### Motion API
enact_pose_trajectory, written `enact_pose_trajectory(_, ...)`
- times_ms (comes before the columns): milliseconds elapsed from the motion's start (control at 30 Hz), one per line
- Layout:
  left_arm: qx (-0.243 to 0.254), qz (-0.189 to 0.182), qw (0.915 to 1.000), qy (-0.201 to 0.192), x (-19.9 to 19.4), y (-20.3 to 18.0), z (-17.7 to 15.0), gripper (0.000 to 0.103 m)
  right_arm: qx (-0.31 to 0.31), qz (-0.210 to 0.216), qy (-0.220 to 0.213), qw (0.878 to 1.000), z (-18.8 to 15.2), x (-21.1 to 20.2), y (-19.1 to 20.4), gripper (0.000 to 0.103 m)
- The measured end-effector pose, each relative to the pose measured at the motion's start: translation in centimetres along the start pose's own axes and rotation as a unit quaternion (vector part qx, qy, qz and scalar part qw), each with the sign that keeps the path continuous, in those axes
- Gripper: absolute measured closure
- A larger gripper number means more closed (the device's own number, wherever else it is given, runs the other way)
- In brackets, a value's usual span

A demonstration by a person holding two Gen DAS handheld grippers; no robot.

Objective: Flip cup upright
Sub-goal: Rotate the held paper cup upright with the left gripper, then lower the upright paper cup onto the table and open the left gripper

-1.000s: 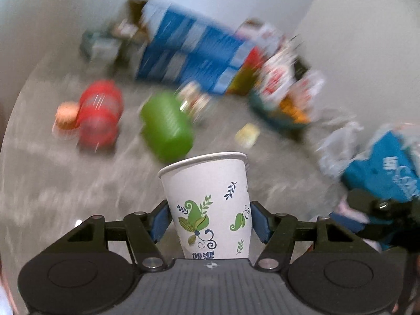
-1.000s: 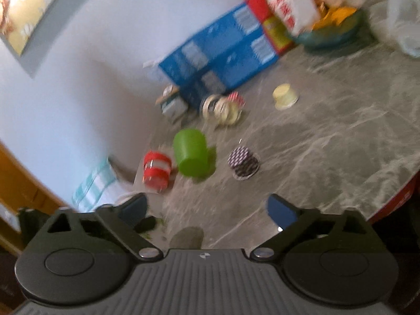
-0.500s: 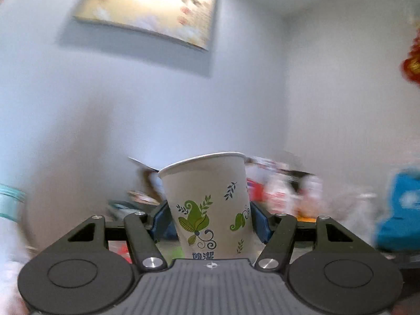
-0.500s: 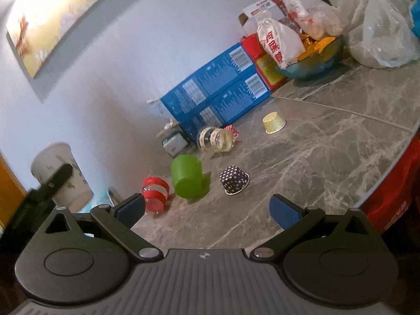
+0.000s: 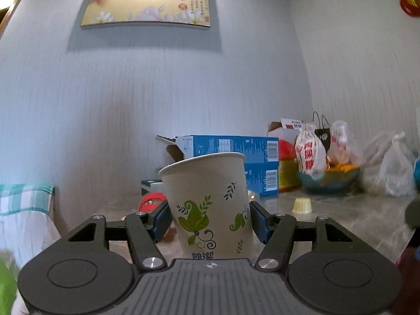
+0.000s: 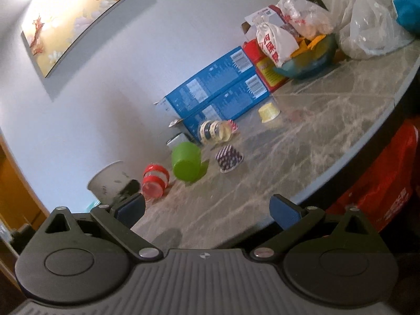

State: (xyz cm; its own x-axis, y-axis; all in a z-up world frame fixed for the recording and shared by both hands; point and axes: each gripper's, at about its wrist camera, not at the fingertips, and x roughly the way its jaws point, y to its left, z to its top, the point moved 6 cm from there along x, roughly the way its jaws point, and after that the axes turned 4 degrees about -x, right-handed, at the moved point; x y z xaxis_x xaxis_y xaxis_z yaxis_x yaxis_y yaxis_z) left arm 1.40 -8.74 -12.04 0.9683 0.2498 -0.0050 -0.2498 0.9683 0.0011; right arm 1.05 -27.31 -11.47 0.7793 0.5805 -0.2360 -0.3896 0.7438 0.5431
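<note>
A white paper cup (image 5: 210, 204) with green leaf print stands mouth-up between the blue pads of my left gripper (image 5: 210, 221), which is shut on its lower body near the table's left end. The cup also shows in the right wrist view (image 6: 110, 183), blurred, at the left with the left gripper's black finger against it. My right gripper (image 6: 208, 211) is open and empty, above the table's front edge.
On the grey marble table (image 6: 302, 144) lie a green cup (image 6: 186, 165), a red jar (image 6: 155, 181), a dotted cupcake liner (image 6: 228, 157), tape rolls (image 6: 215, 131) and a yellow liner (image 6: 268, 113). Blue boxes (image 6: 218, 94), a bowl (image 6: 307, 60) and bags line the wall.
The left gripper has swung the cup from a downward view of the table to level and mouth-up, then lowered it toward the table. The right gripper has pulled back slightly.
</note>
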Motion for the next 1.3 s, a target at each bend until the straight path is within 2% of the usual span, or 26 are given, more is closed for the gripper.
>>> enact_pose_trajectory(200, 0.023, 0.017, 0.9996, 0.001, -1.2, 0.8, -2.1, 0.037, -0.002, 0.013, -0.004, 1.000, -1.8, -0.4, 0.1, 0.001)
enact_pose_trajectory(400, 0.061, 0.013, 0.9971, -0.043, -2.4, -0.2, -3.1, 0.037, -0.002, 0.021, -0.007, 1.000, -2.9, -0.5, 0.7, 0.001)
enact_pose_trajectory(533, 0.075, 0.013, 0.9955, -0.056, -2.4, -0.5, -3.8, 0.037, -0.005, 0.022, -0.006, 1.000, -3.1, -0.4, 1.1, 0.001)
enact_pose_trajectory(800, 0.062, 0.016, 0.9961, -0.061, -1.9, 0.0, -4.3, 0.037, -0.031, 0.022, -0.021, 0.999, -3.1, -0.8, 2.2, 0.001)
enact_pose_trajectory(1067, 0.043, -0.005, 0.9980, -0.047, -1.8, 0.4, -4.5, 0.035, -0.061, 0.015, -0.034, 0.997, -2.9, -0.8, 3.3, 0.001)
enact_pose_trajectory(1133, 0.041, -0.011, 0.9983, -0.039, -1.7, 0.6, -4.7, 0.029, -0.060, 0.014, -0.036, 0.997, -2.9, -0.9, 3.3, 0.001)
enact_pose_trajectory(1200, 0.033, -0.024, 0.9986, -0.033, -1.7, 0.8, -4.7, 0.007, -0.063, 0.013, -0.038, 0.997, -2.8, -1.0, 3.4, 0.001)
enact_pose_trajectory(1267, 0.026, -0.040, 0.9984, -0.030, -1.9, 0.9, -4.6, 0.000, -0.065, 0.012, -0.040, 0.997, -2.7, -1.0, 3.5, 0.001)
enact_pose_trajectory(1300, 0.027, -0.048, 0.9983, -0.020, -1.8, 0.8, -4.7, 0.000, -0.066, 0.012, -0.041, 0.997, -2.6, -1.1, 3.6, 0.001)
